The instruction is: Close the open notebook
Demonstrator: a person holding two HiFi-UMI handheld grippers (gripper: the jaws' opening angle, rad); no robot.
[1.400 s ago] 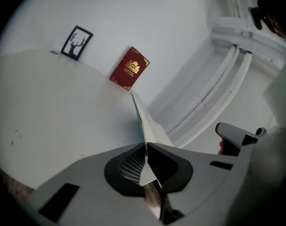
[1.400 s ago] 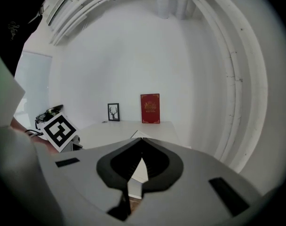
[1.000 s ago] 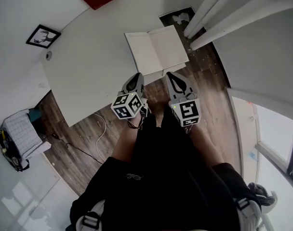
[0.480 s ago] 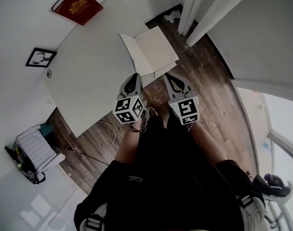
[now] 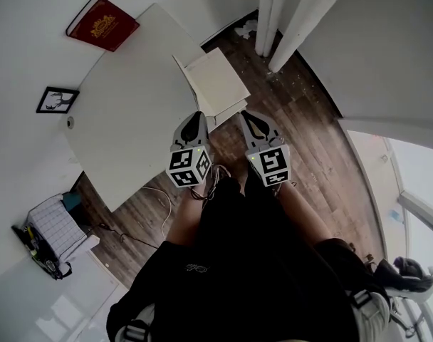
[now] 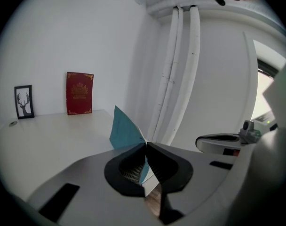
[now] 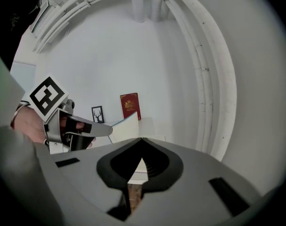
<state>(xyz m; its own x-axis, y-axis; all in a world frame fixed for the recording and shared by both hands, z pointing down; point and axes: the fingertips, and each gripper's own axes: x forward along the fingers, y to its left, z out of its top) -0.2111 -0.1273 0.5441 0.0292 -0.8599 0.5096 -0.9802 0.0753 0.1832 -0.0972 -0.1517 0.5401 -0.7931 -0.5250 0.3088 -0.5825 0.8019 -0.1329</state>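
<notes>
The notebook (image 5: 220,84) lies at the white table's (image 5: 131,120) near right corner, its cream right page flat. Its left half (image 5: 182,73) stands up steeply, teal on the outside (image 6: 125,131). My left gripper (image 5: 196,117) is at the notebook's near edge, and in the left gripper view it (image 6: 146,145) is shut on the lower edge of that teal cover. My right gripper (image 5: 247,115) hovers just off the table's edge to the right of the notebook. It (image 7: 142,139) is shut with nothing between its jaws; the raised cover (image 7: 126,125) shows beyond them.
A red book (image 5: 102,23) leans against the wall at the table's far side, with a small framed deer picture (image 5: 57,99) to its left. White pipes (image 5: 273,13) rise beyond the notebook. Cables (image 5: 156,198) trail on the wooden floor under the table's near edge.
The notebook lay open flat a second ago; its left half has since swung up to stand steeply, gripped by the left gripper. Both grippers shifted slightly.
</notes>
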